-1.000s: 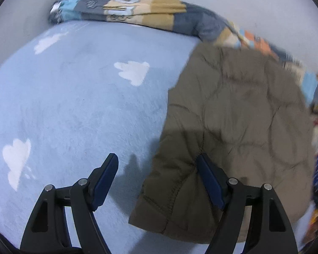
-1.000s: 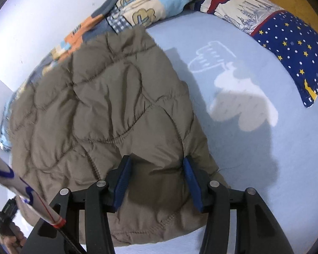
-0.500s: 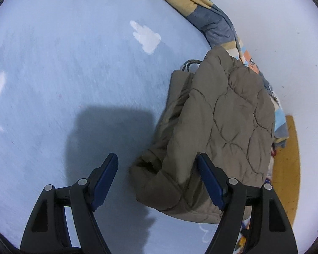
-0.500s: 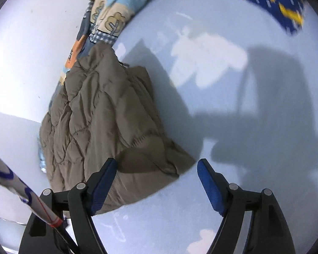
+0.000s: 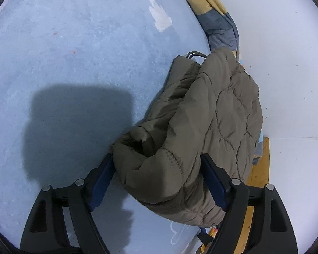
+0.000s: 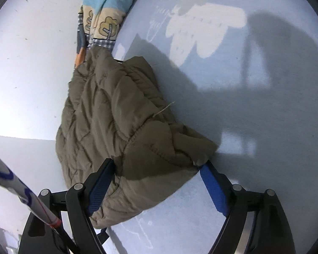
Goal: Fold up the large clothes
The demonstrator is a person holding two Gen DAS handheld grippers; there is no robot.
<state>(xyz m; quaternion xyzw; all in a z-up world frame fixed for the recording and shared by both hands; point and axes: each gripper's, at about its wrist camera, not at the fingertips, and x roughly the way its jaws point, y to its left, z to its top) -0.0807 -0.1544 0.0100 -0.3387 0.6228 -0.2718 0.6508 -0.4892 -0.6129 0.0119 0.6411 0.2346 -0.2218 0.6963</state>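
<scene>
A folded olive quilted jacket (image 5: 212,114) lies on the light blue bed sheet (image 5: 78,59) beside the wall; it also shows in the right wrist view (image 6: 108,114). My left gripper (image 5: 159,169) is open, its blue pads on either side of the jacket's near folded end. My right gripper (image 6: 156,175) is open too, its jaws wide apart around the jacket's other near corner. I cannot tell whether the pads touch the fabric.
A patchwork quilt (image 5: 214,10) is bunched along the white wall (image 5: 286,63); it also shows in the right wrist view (image 6: 103,14). A wooden surface (image 5: 260,169) shows past the bed edge. A striped pole (image 6: 21,190) crosses the lower left.
Both grippers lifted and tilted, then came down around the jacket's near end. The right gripper opened wider. The jacket went from spread flat to a thicker folded bundle.
</scene>
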